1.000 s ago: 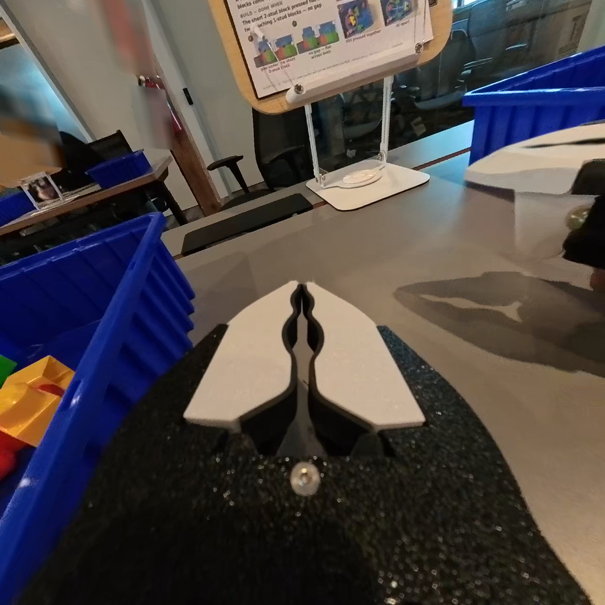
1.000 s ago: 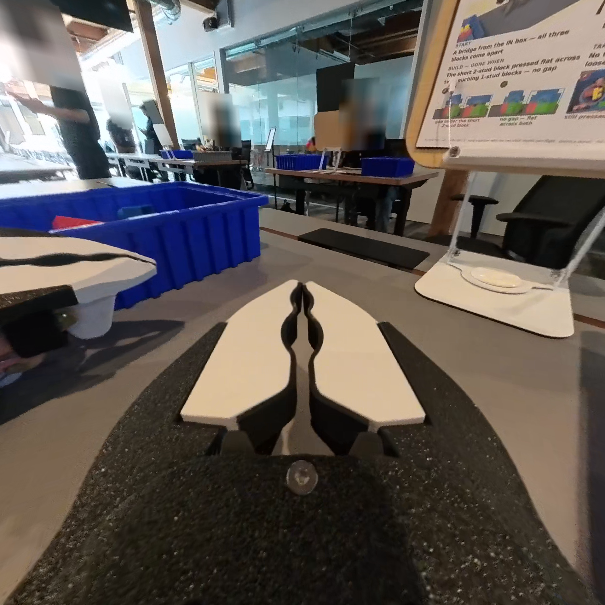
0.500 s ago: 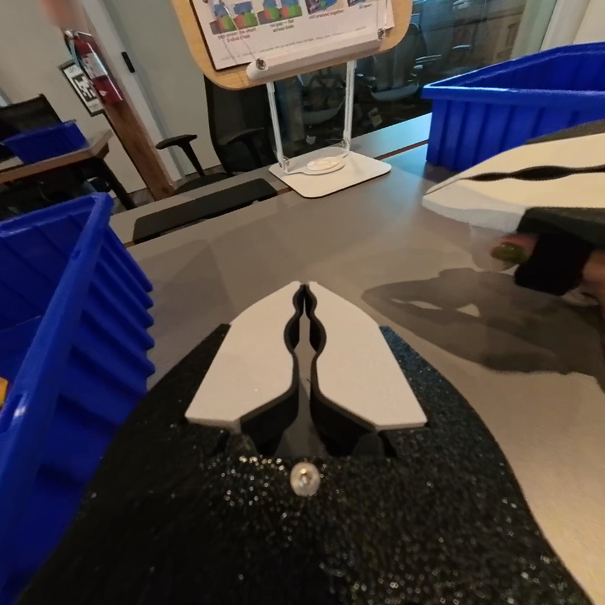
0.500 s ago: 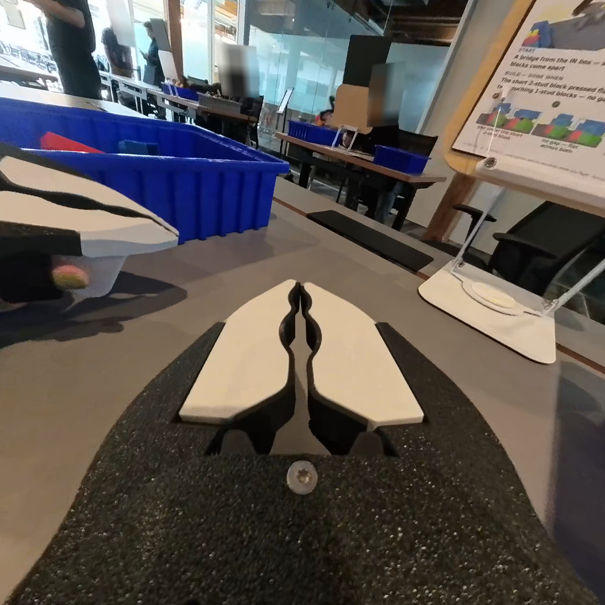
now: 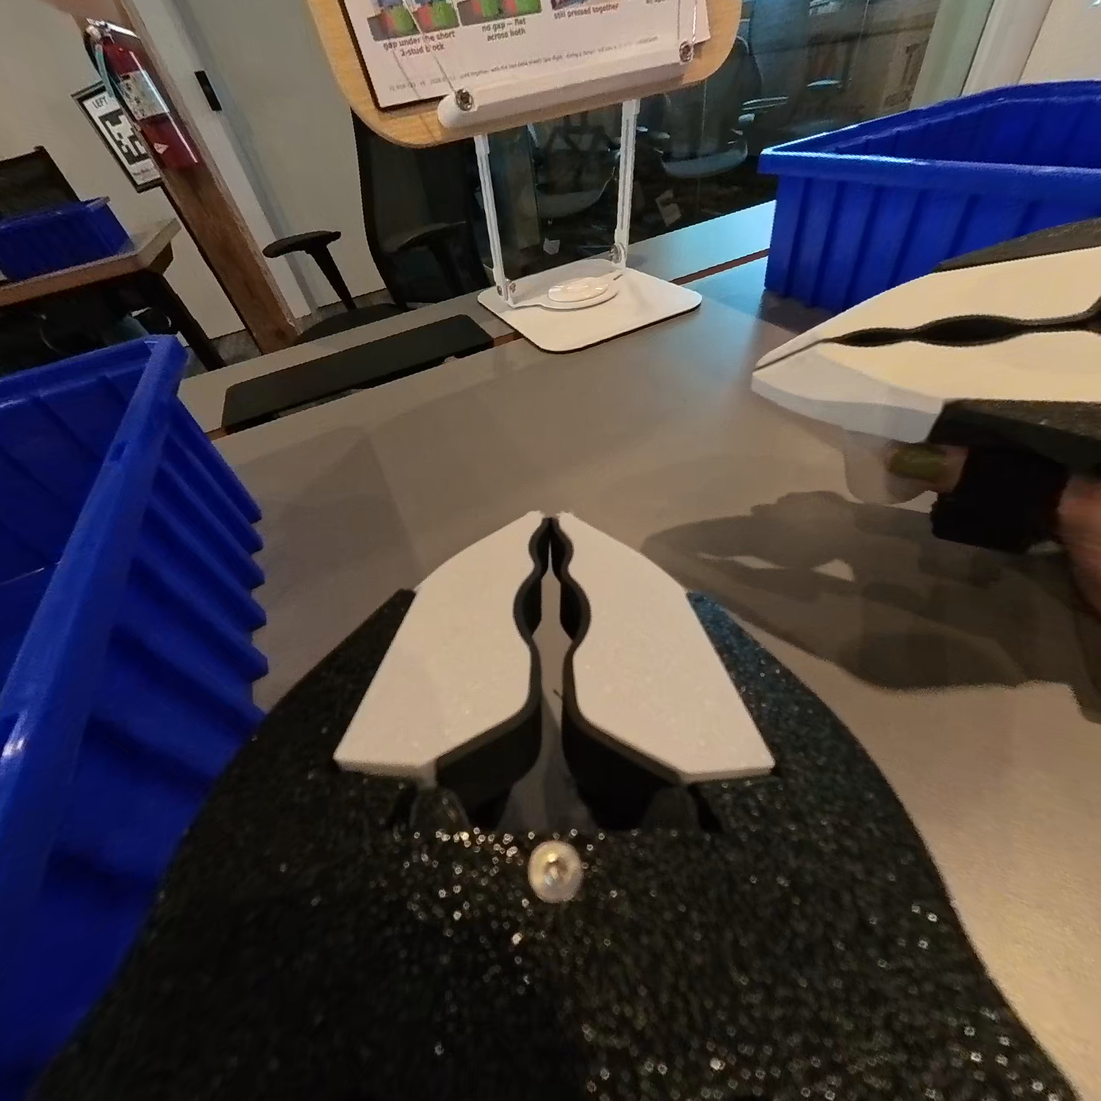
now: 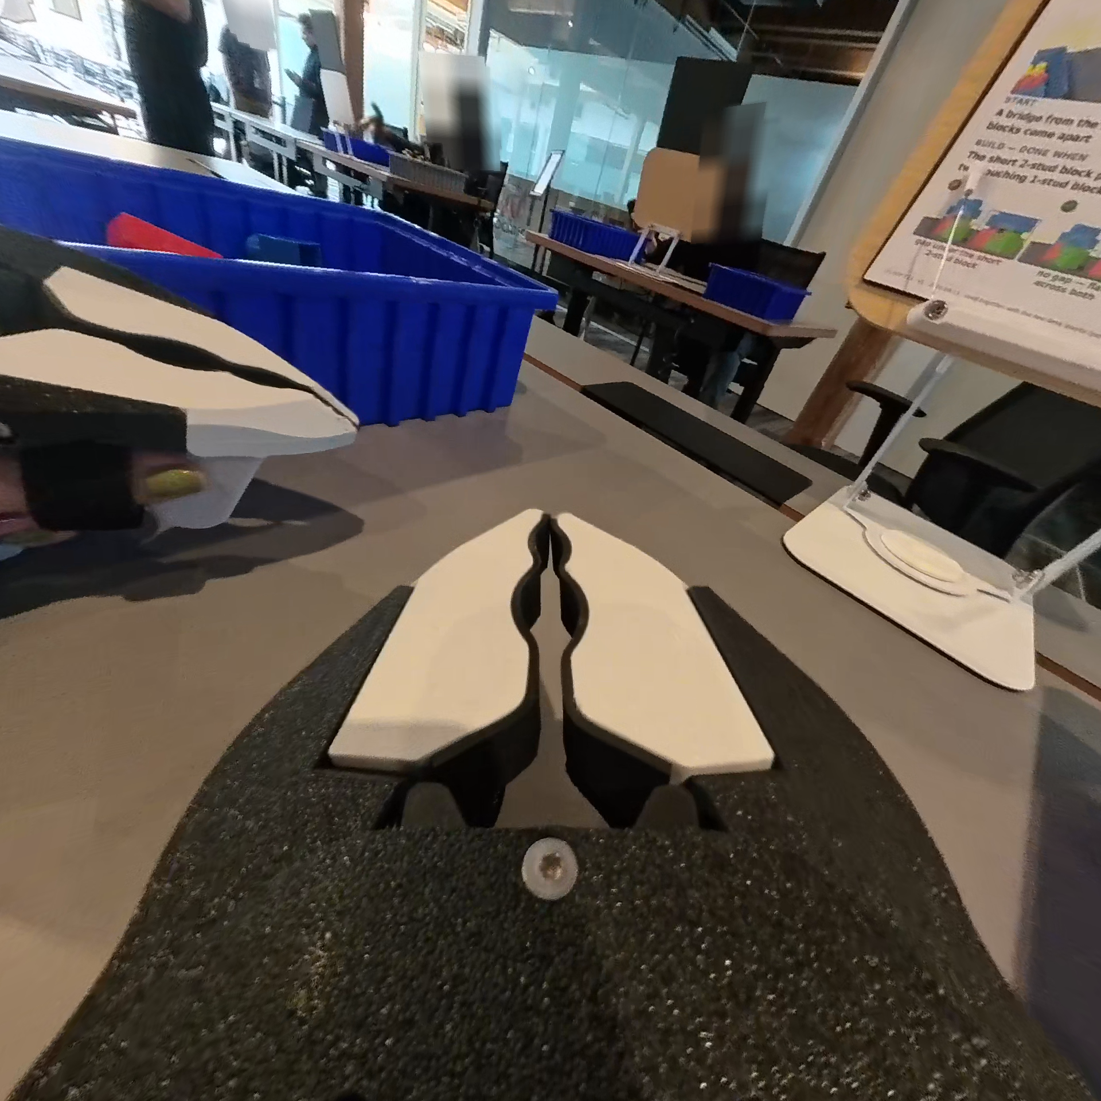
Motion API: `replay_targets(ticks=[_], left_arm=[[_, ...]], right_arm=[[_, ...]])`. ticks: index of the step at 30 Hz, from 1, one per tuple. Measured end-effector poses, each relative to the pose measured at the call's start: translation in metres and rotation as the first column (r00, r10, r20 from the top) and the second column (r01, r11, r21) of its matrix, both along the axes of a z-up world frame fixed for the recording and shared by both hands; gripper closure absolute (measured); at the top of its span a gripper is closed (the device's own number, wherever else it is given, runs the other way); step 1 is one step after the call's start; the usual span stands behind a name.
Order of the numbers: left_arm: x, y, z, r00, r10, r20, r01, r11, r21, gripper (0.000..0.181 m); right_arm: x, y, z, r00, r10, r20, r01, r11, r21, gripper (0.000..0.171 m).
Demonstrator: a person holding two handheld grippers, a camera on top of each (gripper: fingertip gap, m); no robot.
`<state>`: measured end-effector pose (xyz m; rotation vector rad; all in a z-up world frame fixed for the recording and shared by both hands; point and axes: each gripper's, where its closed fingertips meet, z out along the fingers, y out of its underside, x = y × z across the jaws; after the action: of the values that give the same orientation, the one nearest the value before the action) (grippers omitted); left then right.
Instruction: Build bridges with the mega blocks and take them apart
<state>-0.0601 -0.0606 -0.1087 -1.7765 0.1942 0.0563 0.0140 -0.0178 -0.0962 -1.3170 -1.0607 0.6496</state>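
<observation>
My left gripper [image 5: 551, 524] is shut and empty, low over the grey table [image 5: 506, 453] beside a blue bin [image 5: 119, 536] on its left. My right gripper [image 6: 549, 524] is shut and empty over the same table. Each gripper shows in the other's view: the right one at the right edge of the left wrist view [image 5: 768, 363], the left one at the left edge of the right wrist view [image 6: 351, 426]. In the right wrist view the blue bin [image 6: 387, 333] holds a red block [image 6: 155, 238] and a blue block [image 6: 286, 250]. No block lies on the table.
A second blue bin [image 5: 929, 202] stands at the far right of the table. An instruction board on a white stand [image 5: 590, 304] sits at the table's far edge, also in the right wrist view [image 6: 917, 590]. Chairs, other tables and people are beyond. Some 9 centimetres of space lies between my two pairs of fingers.
Both grippers have swung and lowered over the table, staying shut. The left view has turned right, so the left bin's blocks have left the view. The two grippers look closer to each other.
</observation>
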Motion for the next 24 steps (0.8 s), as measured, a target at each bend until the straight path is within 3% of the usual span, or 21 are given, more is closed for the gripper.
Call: replay_targets(ticks=[8,13,16,24], left_arm=[[-0.005,0.000,0.002,0.998,0.044,-0.046,-0.043,0.999,0.022,0.181],[-0.010,-0.004,0.019,0.989,0.102,-0.109,-0.089,0.989,0.122,0.181],[-0.003,-0.010,0.025,0.994,0.054,-0.099,-0.042,0.992,0.117,0.181],[0.006,-0.067,0.061,1.000,-0.002,0.025,-0.001,0.993,0.118,0.181]], right_arm=[[0.003,0.011,-0.002,0.998,-0.069,0.011,0.070,0.997,-0.019,0.171],[0.003,0.012,-0.006,0.997,-0.068,0.027,0.069,0.996,-0.055,0.171],[0.002,0.011,-0.008,0.998,-0.057,0.036,0.060,0.996,-0.064,0.171],[-0.005,-0.004,-0.008,0.998,0.010,0.064,-0.011,1.000,0.010,0.171]])
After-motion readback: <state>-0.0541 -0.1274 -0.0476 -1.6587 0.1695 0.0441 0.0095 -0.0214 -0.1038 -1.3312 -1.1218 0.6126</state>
